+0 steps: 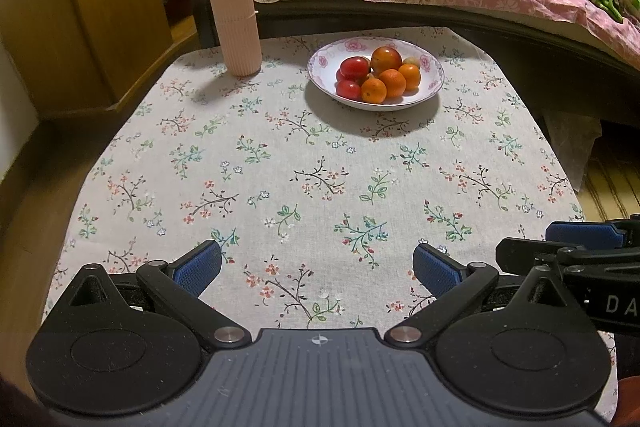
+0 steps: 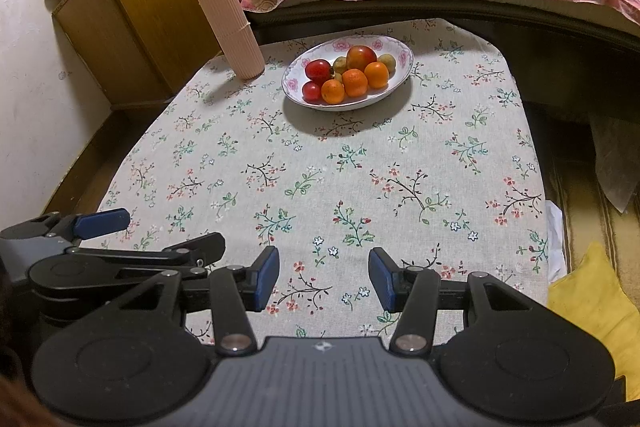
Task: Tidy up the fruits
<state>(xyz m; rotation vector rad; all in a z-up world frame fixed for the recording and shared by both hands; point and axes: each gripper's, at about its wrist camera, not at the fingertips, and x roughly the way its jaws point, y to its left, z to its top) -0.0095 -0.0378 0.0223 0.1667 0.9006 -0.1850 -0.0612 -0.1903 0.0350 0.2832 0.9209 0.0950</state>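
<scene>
All fruit lies heaped in the flowered bowl (image 1: 434,83) at the far end of the table (image 1: 280,163), beside an upright pink ribbed container (image 1: 234,15): oranges (image 1: 394,82), red tomatoes (image 1: 354,67), a larger red-orange fruit (image 1: 386,59). The left gripper (image 1: 318,269) has its jaws wide apart and empty; the right gripper (image 2: 324,277) is narrower, also empty. Both hang over the near edge, well apart from the bowl. Judged: no step begun or all finished; cannot tell. Any next move calls for a forward reach to the bowl.

One plate (image 2: 404,61), three oranges (image 2: 355,82), two red tomatoes (image 2: 318,69), perhaps three small yellowish fruits (image 2: 387,60), one pink ribbed container (image 2: 231,27)
</scene>
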